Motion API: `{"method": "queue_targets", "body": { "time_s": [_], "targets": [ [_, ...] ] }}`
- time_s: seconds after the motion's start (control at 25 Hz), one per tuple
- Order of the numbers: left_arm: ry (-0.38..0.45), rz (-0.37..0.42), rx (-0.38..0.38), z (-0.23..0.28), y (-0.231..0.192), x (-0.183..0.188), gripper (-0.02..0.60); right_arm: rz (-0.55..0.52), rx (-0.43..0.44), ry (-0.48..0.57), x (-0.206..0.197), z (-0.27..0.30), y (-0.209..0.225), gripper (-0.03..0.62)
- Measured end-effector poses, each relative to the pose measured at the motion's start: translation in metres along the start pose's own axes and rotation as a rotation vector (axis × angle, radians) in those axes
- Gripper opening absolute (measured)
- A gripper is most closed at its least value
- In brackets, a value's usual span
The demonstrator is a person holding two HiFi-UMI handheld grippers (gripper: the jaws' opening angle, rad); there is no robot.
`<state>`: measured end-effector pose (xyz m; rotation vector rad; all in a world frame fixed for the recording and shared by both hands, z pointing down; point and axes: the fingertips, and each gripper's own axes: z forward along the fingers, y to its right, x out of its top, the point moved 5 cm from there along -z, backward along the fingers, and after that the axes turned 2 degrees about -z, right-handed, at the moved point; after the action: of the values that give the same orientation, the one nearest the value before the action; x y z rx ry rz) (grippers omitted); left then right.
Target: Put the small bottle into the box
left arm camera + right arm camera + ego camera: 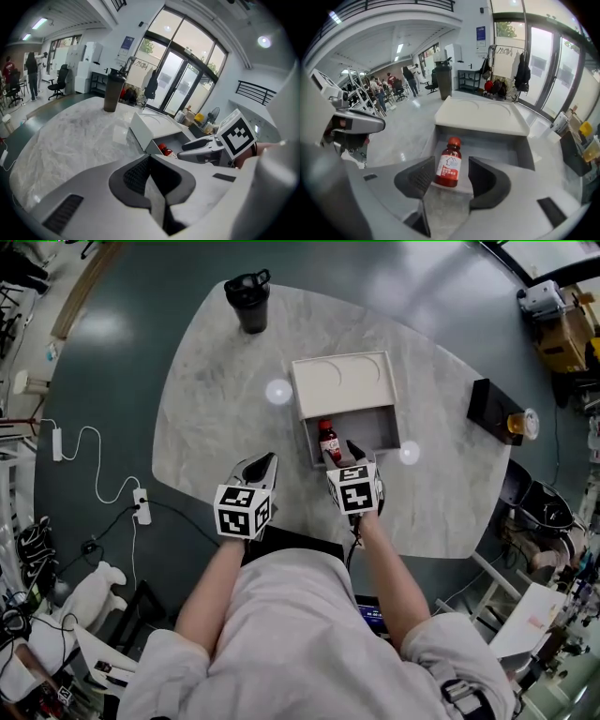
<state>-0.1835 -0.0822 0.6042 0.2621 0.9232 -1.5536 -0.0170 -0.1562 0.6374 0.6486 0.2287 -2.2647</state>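
Note:
The small red bottle [328,440] with a red cap and a white label stands upright inside the grey box [382,430], at its near left corner. The box's white lid [342,383] lies open behind it. My right gripper [342,455] is open at the box's near wall. In the right gripper view the bottle [449,163] stands between the two pads with a gap on each side. My left gripper [262,465] hovers over the table left of the box, shut and holding nothing. The left gripper view shows the box [149,131], the bottle [164,150] and the right gripper [188,146].
A black tumbler [248,301] stands at the far side of the marble table [216,409]. A black block [492,407] and an orange cup [521,424] sit at the right edge. Cables and a power strip [142,505] lie on the floor to the left.

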Motion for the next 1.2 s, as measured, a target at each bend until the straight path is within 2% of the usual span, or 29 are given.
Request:
{"method": "queue_targets", "body": {
  "time_s": [0.08, 0.12, 0.16, 0.2, 0.28, 0.4, 0.56, 0.72, 0.84, 0.96, 1.2],
  "targets": [
    [0.003, 0.005, -0.011, -0.005, 0.002, -0.003, 0.021, 0.028, -0.027, 0.035, -0.003, -0.012, 0.0, 0.226],
    [0.004, 0.009, -0.02, -0.007, 0.003, -0.004, 0.021, 0.044, -0.038, 0.056, -0.005, -0.018, -0.001, 0.188],
    [0.005, 0.015, -0.029, -0.01, 0.005, -0.006, 0.021, 0.06, -0.049, 0.077, -0.006, -0.024, -0.003, 0.116],
    [0.007, 0.021, -0.039, -0.012, 0.007, -0.009, 0.021, 0.072, -0.059, 0.097, -0.008, -0.031, -0.006, 0.072],
    [0.013, 0.036, -0.059, -0.018, 0.013, -0.013, 0.021, 0.086, -0.075, 0.125, -0.013, -0.043, -0.014, 0.046],
    [0.029, 0.049, -0.082, -0.031, 0.021, -0.021, 0.021, 0.104, -0.088, 0.177, -0.024, -0.063, -0.032, 0.032],
    [0.074, 0.048, -0.103, -0.058, 0.025, -0.026, 0.021, 0.124, -0.074, 0.304, -0.031, -0.092, -0.071, 0.025],
    [0.113, 0.102, -0.125, -0.087, 0.032, -0.025, 0.021, 0.133, -0.14, 0.393, -0.03, -0.124, -0.093, 0.025],
    [0.153, 0.111, -0.155, -0.104, 0.043, -0.021, 0.021, 0.136, -0.195, 0.457, -0.028, -0.151, -0.101, 0.025],
    [0.188, 0.153, -0.183, -0.118, 0.064, -0.018, 0.021, 0.139, -0.234, 0.52, -0.028, -0.178, -0.106, 0.025],
    [0.3, 0.264, -0.169, -0.143, 0.096, 0.006, 0.021, 0.114, -0.287, 0.635, -0.021, -0.228, -0.103, 0.025]
  ]
}}
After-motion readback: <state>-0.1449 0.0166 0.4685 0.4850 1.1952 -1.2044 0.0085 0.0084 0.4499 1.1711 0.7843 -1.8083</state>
